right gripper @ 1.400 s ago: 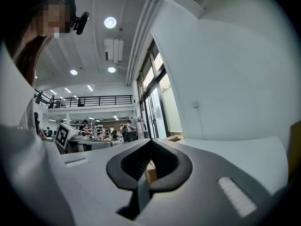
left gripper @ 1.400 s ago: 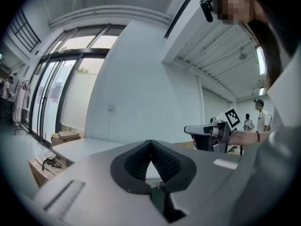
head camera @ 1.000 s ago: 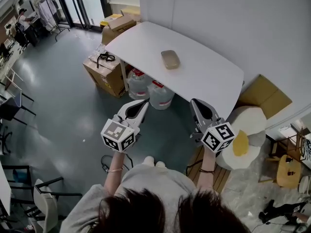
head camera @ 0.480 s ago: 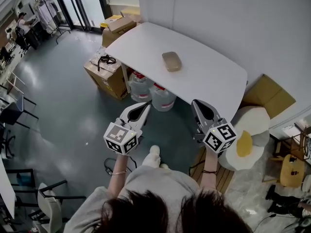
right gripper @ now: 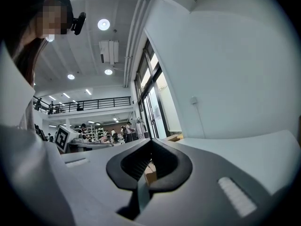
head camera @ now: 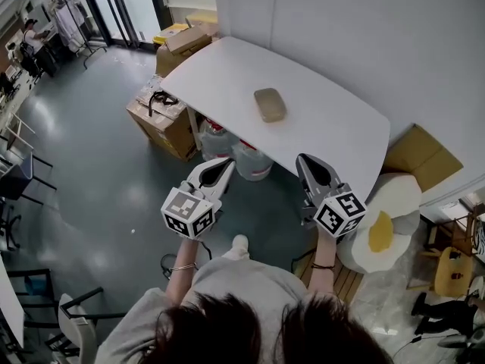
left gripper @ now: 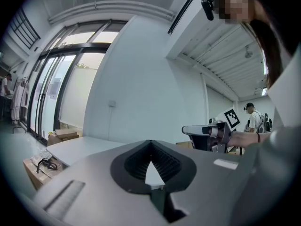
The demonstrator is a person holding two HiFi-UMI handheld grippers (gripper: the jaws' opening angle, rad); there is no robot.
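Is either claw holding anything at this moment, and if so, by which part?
Nothing is held. The left claw and right claw are both shut on nothing, apart from the tan object on the white table.

bright, even indoor light | glare from window glass (left gripper: 51, 93) | fisheye edges, dark vignette

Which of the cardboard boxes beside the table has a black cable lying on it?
The nearer box, at the table's left corner; the cable lies on its top. The farther box carries none.
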